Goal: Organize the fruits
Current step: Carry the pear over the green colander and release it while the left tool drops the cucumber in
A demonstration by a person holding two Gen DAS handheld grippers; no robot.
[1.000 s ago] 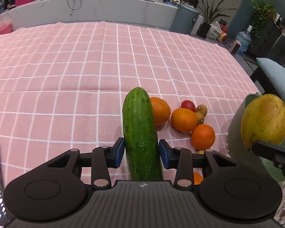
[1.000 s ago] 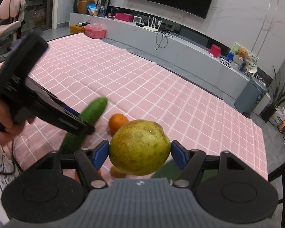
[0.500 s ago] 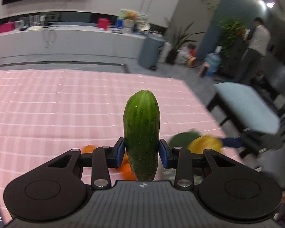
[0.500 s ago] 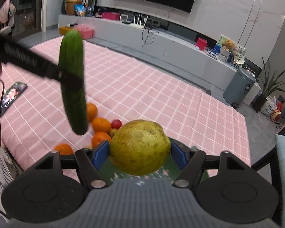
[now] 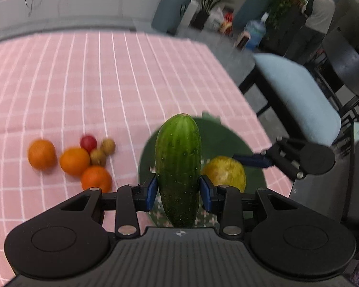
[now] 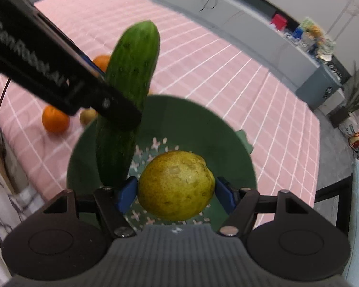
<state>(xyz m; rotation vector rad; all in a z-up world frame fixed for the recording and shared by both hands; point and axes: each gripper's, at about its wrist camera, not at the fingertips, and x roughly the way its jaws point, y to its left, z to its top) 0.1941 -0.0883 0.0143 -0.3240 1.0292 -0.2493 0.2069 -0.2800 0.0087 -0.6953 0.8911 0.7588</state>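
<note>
Now both pieces of produce have been carried from above the pink checked tabletop (image 5: 83,83) to over the green bowl (image 6: 203,129). A cucumber (image 5: 178,167) is clamped upright by the left tongs (image 5: 178,192); a yellow-green pear (image 6: 177,185), low in the bowl, sits between the right tongs (image 6: 176,195), whose blue pads appear slightly parted from it. Release is judged near. Oranges (image 5: 74,161) and small fruits remain outside on the cloth.
</note>
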